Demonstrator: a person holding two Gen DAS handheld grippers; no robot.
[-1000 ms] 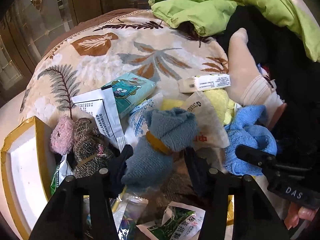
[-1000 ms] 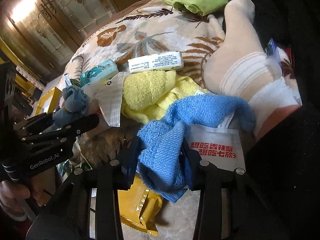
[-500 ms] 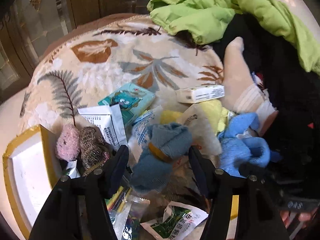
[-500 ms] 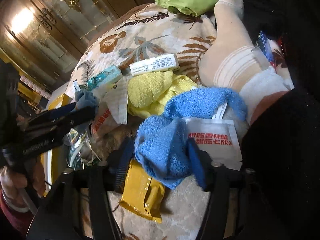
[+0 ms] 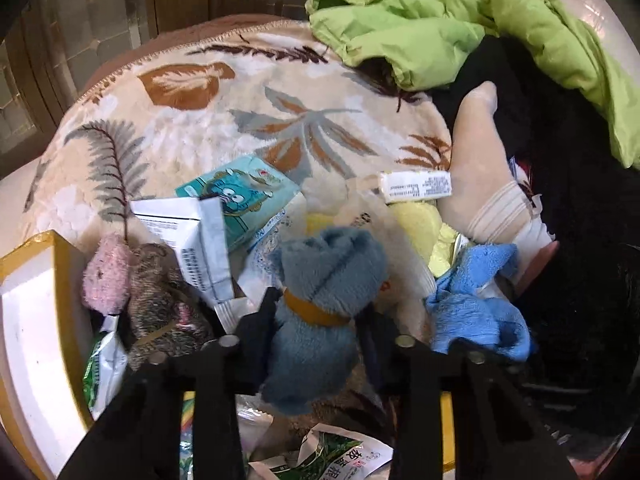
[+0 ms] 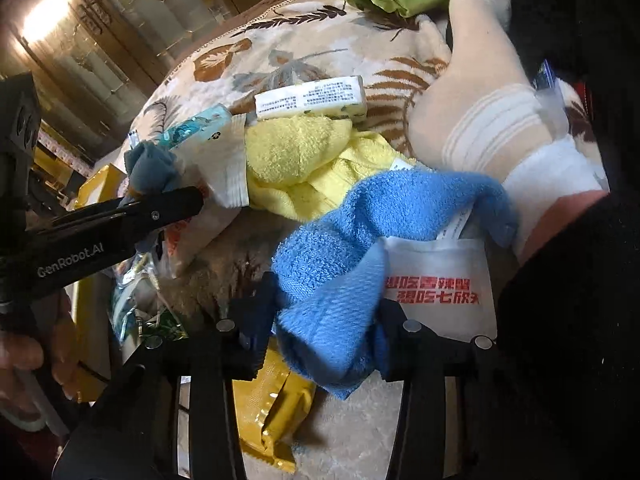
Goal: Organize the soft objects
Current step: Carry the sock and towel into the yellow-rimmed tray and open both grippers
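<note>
A grey-blue rolled cloth [image 5: 324, 288] with a yellow band sits between the fingers of my left gripper [image 5: 316, 324]. Its jaws are closing and the pads press on the roll's sides. The roll [image 6: 150, 164] also shows at the left of the right wrist view, above a left gripper finger [image 6: 160, 208]. My right gripper [image 6: 326, 316] is closing on a bright blue towel [image 6: 360, 236], pinching a fold of it. This towel [image 5: 476, 308] lies to the right in the left wrist view. A yellow towel [image 6: 304, 160] lies just behind it.
A leaf-patterned blanket [image 5: 240, 120] covers the surface. On it lie a pink puff [image 5: 106, 276], a brown knitted piece [image 5: 160, 300], a teal tissue pack [image 5: 240, 196], snack packets and a white sachet [image 6: 436, 280]. A yellow-rimmed box [image 5: 36, 320] stands left. A person's socked foot [image 6: 480, 92] and a green jacket [image 5: 440, 20] lie right.
Both grippers spread their jaws wider half a second ago and have closed in again, the left on the grey-blue roll, the right on the blue towel. Neither hand has shifted much.
</note>
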